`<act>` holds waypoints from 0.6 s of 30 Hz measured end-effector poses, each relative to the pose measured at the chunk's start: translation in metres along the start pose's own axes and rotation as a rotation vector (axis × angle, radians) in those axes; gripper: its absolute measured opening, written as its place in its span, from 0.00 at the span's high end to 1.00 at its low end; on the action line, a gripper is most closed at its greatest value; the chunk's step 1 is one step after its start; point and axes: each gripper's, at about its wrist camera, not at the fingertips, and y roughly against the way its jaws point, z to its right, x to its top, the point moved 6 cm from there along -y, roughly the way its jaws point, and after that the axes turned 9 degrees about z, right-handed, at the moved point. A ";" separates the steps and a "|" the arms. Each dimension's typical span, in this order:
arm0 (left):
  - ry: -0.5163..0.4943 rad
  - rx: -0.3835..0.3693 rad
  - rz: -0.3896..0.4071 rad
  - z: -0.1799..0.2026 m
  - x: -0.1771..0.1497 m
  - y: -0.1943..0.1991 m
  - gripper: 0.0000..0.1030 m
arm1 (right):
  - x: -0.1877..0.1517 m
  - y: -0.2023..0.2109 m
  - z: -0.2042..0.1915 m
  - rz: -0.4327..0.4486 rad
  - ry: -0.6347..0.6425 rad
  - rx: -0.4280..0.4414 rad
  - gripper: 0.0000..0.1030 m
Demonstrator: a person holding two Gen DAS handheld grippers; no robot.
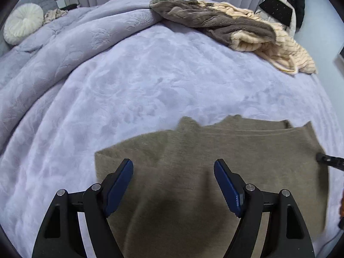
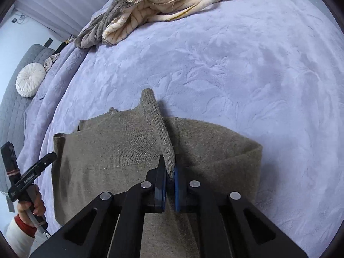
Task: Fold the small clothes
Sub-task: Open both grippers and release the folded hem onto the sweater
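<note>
A taupe knit garment point(image 1: 193, 161) lies partly folded on the lavender bedspread point(image 1: 129, 86). My left gripper point(image 1: 173, 165) hovers over it, open, with bare blue pads and nothing between them. In the right wrist view the same garment point(image 2: 120, 150) fills the lower middle. My right gripper point(image 2: 169, 167) is shut on a raised ribbed fold of it point(image 2: 157, 120), which stands up as a ridge between the pads. The left gripper point(image 2: 46, 161) shows at the left edge, held by a hand point(image 2: 32, 206) in a white sleeve with a red cuff.
A heap of grey and cream plush clothes point(image 1: 236, 28) lies at the far side of the bed. A bunched quilt point(image 1: 53, 49) and a round white cushion point(image 1: 22, 22) sit at the far left. Dark items point(image 1: 286, 2) rest past the right corner.
</note>
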 end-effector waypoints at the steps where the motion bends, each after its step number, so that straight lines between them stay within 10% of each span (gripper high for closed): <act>1: -0.015 0.049 -0.011 -0.008 -0.002 -0.009 0.24 | -0.003 -0.003 0.006 -0.013 0.000 -0.018 0.94; 12: 0.028 0.175 -0.058 -0.079 -0.014 0.003 0.24 | -0.008 0.003 0.027 0.030 -0.040 -0.067 0.93; 18: 0.102 -0.033 -0.154 -0.082 -0.055 0.043 0.24 | -0.030 0.041 0.015 0.039 -0.097 -0.025 0.75</act>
